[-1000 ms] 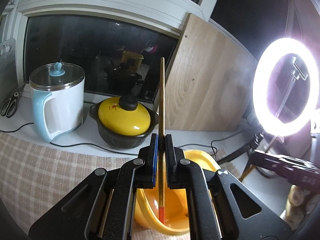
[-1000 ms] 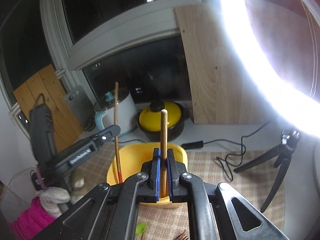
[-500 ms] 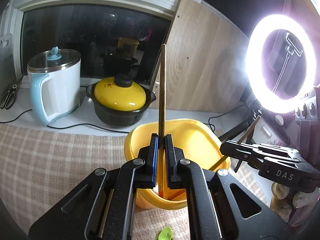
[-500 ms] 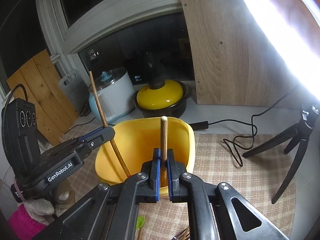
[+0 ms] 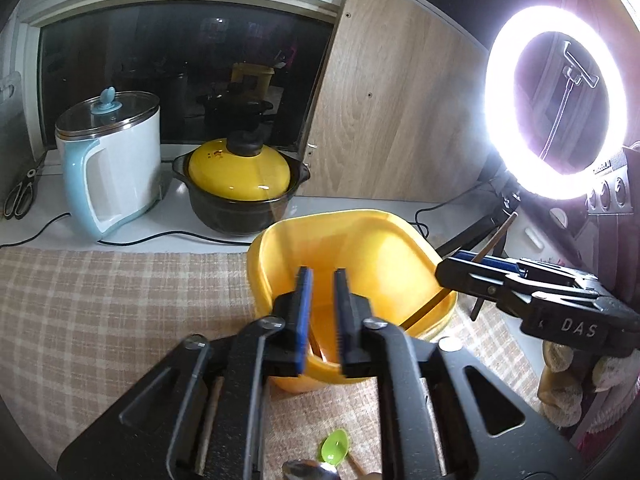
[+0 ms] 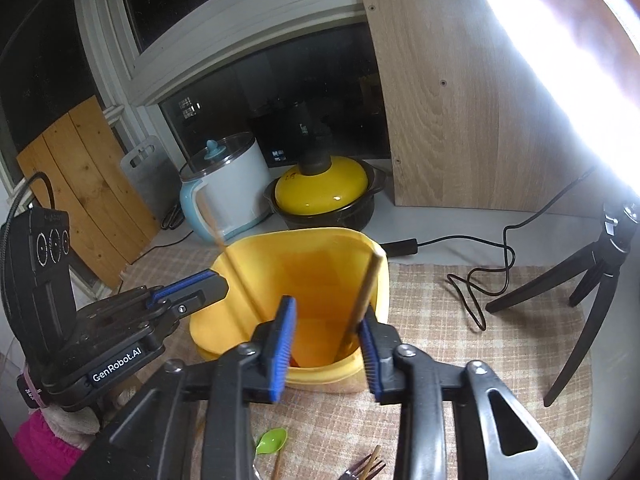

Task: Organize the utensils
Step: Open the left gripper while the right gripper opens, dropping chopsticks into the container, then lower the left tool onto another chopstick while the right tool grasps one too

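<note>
Both released chopsticks (image 6: pixel 362 300) now inside one yellow holder (image 6: pixel 224 320).

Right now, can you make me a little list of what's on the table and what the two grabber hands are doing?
left gripper: open, holds nothing, over the yellow bin
right gripper: open, a wooden chopstick leaning by its right finger
yellow bin: upright on the checked cloth, chopsticks standing inside
green spoon: lying on the cloth in front of the bin
fork: lying on the cloth near the spoon
behind the bin: white kettle, black pot with yellow lid
light: ring light, switched on
</note>
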Tool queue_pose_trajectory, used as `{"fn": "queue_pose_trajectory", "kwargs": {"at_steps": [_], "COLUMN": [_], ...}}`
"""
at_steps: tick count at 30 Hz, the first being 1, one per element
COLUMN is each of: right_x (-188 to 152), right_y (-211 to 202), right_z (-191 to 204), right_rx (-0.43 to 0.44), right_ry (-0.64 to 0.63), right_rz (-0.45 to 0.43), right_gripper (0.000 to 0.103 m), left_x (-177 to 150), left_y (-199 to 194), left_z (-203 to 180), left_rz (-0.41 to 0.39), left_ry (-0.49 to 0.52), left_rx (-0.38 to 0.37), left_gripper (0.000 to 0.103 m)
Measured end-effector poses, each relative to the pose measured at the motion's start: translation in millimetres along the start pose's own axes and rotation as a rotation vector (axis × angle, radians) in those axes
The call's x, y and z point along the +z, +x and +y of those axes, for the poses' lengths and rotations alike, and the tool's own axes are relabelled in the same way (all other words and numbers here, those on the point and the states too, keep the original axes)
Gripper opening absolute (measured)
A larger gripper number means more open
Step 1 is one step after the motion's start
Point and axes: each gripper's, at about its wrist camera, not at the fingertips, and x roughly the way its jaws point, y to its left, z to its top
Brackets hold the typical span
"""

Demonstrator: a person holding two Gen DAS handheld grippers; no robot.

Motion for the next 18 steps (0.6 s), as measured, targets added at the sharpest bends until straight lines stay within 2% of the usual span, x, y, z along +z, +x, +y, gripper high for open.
{"fn": "queue_pose_trajectory", "kwargs": {"at_steps": [1, 2, 5, 11, 18], "right_x": [-1, -2, -6, -21, -52], "right_y": [-2, -5, -16, -37, -49], "right_z": [-1, -2, -4, -14, -28], "right_rx": [0.000, 0.000, 0.000, 0.009, -0.003], "right_ry": [0.004, 0.006, 0.008, 0.028, 0.042], "right_rz": [-0.004, -0.013, -0.032, -0.046, 0.008], "right_gripper": [0.042, 0.048, 0.056, 0.056, 0.056], "left_x": [0, -1, -5, -15, -38], "left_y": [-3, -7, -20, -44, -61], "left_z": [1, 1, 3, 16, 37], "left_rz": [-0.001, -0.007, -0.024, -0.031, 0.010], "left_ry": [-0.001, 0.000, 0.017, 0.005, -0.013], "left_rx": [0.003, 0.006, 0.024, 0.049, 0.080], "left_gripper": [0.032, 0.036, 0.036, 0.036, 0.036]}}
